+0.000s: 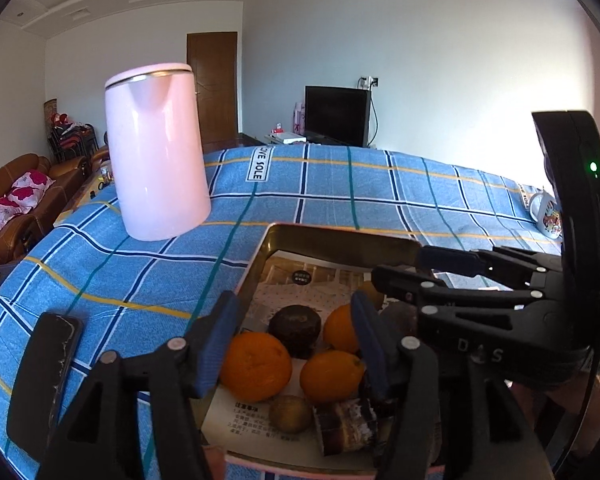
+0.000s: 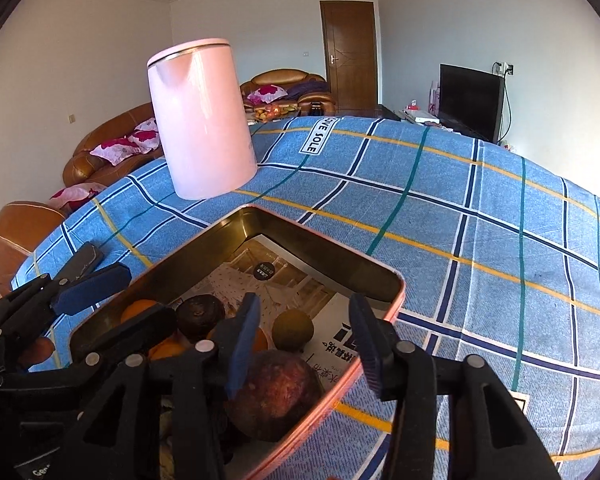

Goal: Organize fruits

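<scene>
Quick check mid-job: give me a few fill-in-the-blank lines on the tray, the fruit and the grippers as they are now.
The fruit lies in a metal ____.
Behind it on the checked cloth stands a pink ____.
Both the left gripper and the right gripper are ____, gripping nothing.
The oranges number ____ in the left view.

Missing: tray; kettle; open; three

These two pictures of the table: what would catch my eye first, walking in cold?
Probably the tall pink kettle, standing upright on the blue checked tablecloth beyond the tin. Next, the shallow metal tin near the front edge, lined with printed paper and holding oranges among darker fruits. Two black grippers hover over it, the left gripper and the right gripper, both open and holding nothing.
</scene>
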`<action>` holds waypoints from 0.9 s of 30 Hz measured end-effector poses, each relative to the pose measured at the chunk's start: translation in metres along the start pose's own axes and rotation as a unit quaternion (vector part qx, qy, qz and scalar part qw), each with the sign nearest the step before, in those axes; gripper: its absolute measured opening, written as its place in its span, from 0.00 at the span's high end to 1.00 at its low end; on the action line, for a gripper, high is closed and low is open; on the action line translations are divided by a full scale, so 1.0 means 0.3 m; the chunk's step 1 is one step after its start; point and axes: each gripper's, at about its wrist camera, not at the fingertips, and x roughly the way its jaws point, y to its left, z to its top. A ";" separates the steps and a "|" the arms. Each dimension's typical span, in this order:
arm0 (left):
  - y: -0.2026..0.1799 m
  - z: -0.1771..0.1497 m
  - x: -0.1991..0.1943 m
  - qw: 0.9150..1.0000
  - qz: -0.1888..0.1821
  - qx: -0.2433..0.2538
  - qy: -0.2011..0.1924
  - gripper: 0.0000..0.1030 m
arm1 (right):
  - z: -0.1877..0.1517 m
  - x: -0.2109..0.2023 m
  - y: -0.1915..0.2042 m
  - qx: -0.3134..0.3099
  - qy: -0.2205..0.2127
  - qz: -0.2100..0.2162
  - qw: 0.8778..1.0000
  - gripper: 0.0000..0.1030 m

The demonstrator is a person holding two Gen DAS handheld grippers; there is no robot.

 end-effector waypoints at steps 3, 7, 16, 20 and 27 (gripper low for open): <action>-0.003 0.003 -0.050 1.000 -0.002 0.001 -0.017 0.32 | -0.012 -0.065 -0.006 0.006 -0.021 0.002 1.000 0.43; -0.016 0.002 -0.107 0.999 -0.006 0.005 -0.034 0.21 | -0.038 -0.158 0.000 0.003 -0.046 -0.004 0.999 0.34; -0.040 0.003 -0.181 0.998 0.007 0.007 -0.056 0.00 | -0.106 -0.363 -0.018 0.015 -0.108 -0.033 0.993 0.28; -0.061 -0.007 -0.197 0.998 0.003 0.013 -0.055 0.00 | -0.125 -0.430 -0.019 0.016 -0.125 -0.036 0.991 0.26; -0.080 -0.009 -0.228 0.998 0.002 0.015 -0.058 0.00 | -0.159 -0.517 -0.014 0.014 -0.149 -0.045 0.988 0.25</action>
